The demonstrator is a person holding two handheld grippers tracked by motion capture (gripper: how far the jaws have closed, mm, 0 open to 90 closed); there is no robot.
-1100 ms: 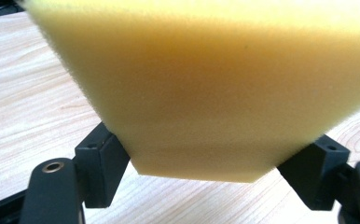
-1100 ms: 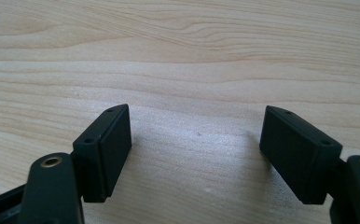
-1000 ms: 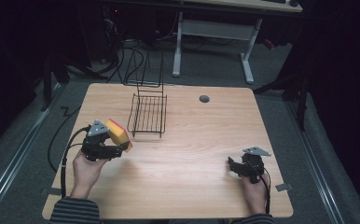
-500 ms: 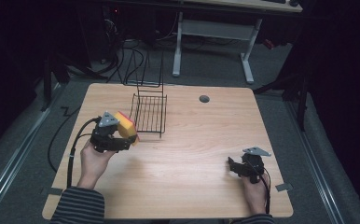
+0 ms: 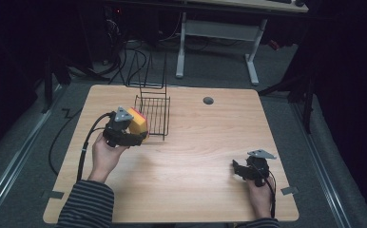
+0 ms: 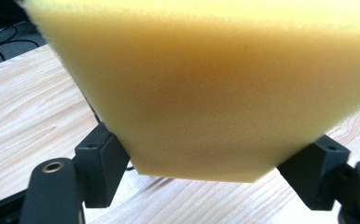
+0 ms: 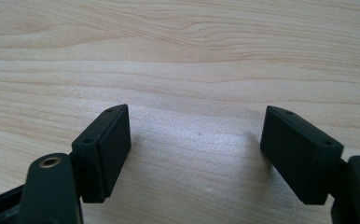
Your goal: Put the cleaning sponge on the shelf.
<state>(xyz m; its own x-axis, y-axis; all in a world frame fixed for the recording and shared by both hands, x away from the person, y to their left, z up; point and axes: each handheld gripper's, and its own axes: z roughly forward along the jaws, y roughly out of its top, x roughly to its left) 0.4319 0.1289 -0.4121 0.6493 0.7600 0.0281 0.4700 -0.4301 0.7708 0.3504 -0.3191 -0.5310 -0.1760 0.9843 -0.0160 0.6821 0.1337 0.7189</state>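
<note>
Surroundings: dark room around a light wooden table (image 5: pixel 191 156); floor with cables (image 5: pixel 139 61) and a white desk frame (image 5: pixel 215 33) along the top of the high view, detail there lost in shadow
Hidden or cut off: sponge's far face and top edge run past the frame in the left gripper view; its reddish layer is seen in the high view alone; rack's upright back section is thin wire against dark floor and hard to trace; both forearms are cut by the bottom edge
Sponge: yellow sponge (image 5: pixel 138 124) left of centre in the high view, at the near left corner of the rack; whether it touches the wire cannot be told
Left gripper: left gripper (image 5: pixel 130 137) clenched on the sponge, pads pressing its two sides (image 6: pixel 206 93), held off the table
Right gripper: right gripper (image 5: pixel 241 170) lower right of the high view, jaws spread with bare wood between them (image 7: pixel 194 140), grasping nothing
Wire rack: black wire rack (image 5: pixel 154 116) upper centre-left of the table, directly beyond the sponge
Other items: round grey cable port (image 5: pixel 208 100) to the right of the rack; striped sleeve (image 5: pixel 84 204) at lower left
</note>
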